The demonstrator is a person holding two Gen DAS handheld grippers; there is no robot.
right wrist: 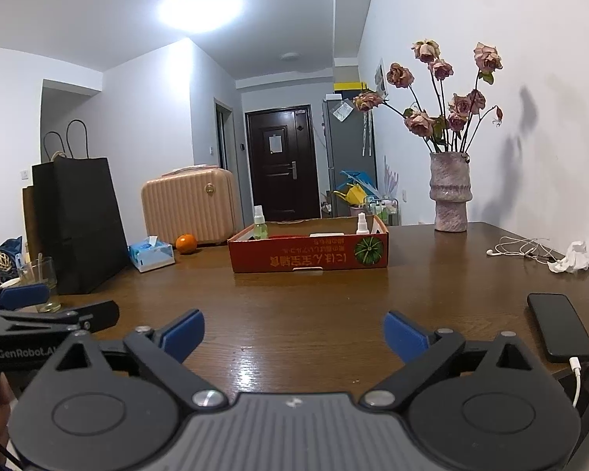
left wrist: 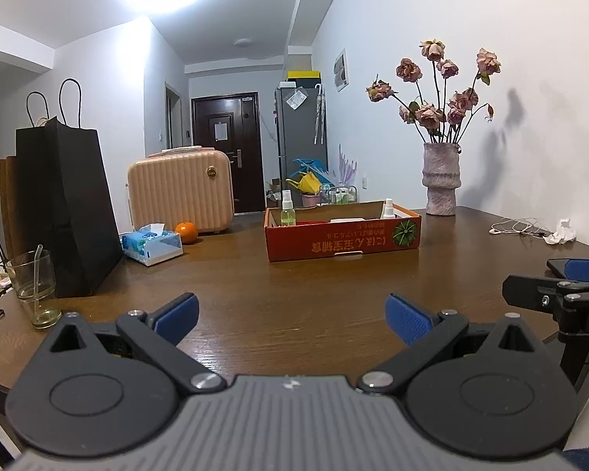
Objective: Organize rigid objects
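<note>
A red cardboard box (left wrist: 343,237) stands in the middle of the brown table (left wrist: 255,286); it also shows in the right wrist view (right wrist: 308,253). Inside stand a green spray bottle (left wrist: 288,209) at its left and a white spray bottle (left wrist: 388,209) at its right. My left gripper (left wrist: 290,318) is open and empty, low over the near table edge. My right gripper (right wrist: 294,333) is open and empty beside it. Each gripper shows at the edge of the other's view.
A black paper bag (left wrist: 64,208), a drinking glass (left wrist: 33,284), a tissue box (left wrist: 152,243), an orange (left wrist: 186,231) and a peach suitcase (left wrist: 180,192) stand at the left. A vase of roses (left wrist: 440,180), earphones (right wrist: 522,249), crumpled tissue (right wrist: 573,259) and a charging phone (right wrist: 559,325) lie at the right.
</note>
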